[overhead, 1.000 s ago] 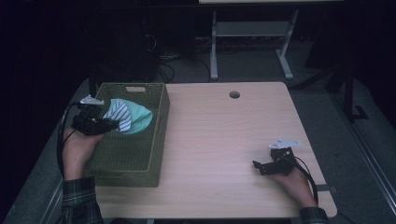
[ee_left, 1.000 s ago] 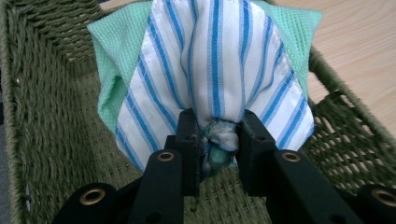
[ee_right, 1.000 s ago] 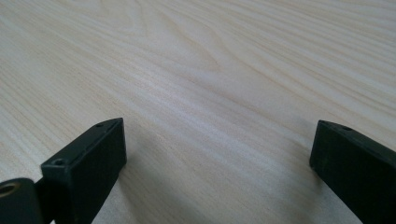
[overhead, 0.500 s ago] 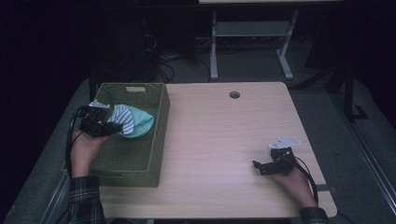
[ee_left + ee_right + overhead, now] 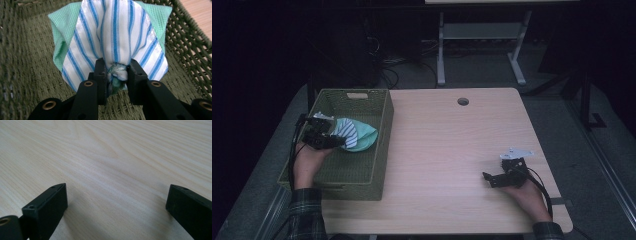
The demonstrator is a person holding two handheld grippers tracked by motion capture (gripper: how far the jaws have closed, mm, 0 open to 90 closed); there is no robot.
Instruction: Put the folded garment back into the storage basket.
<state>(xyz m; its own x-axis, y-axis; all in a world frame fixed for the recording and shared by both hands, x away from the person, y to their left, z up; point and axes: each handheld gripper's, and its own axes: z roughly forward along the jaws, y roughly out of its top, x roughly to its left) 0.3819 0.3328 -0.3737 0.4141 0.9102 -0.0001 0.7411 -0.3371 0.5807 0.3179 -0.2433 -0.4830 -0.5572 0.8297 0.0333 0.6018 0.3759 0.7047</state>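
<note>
A bundle of cloths (image 5: 354, 134), one white with blue stripes (image 5: 117, 37) and one mint green (image 5: 58, 30), hangs low inside the green woven basket (image 5: 377, 165) at the table's left. My left gripper (image 5: 331, 141) is shut on the bunched end of the cloths (image 5: 116, 75), pinched between its black jaws over the basket's floor. At the table's right front, my right gripper (image 5: 492, 178) rests low on the wood, jaws wide apart and nothing between them (image 5: 116, 202).
The light wooden table (image 5: 452, 150) has a round cable hole (image 5: 463, 101) near its far edge. Basket walls (image 5: 190, 45) rise close to the right of the cloths. Dark floor, a desk frame (image 5: 482, 45) and cables lie beyond the table.
My left hand has lowered the cloth bundle into the basket and drawn it toward the near side. The right hand has stayed put.
</note>
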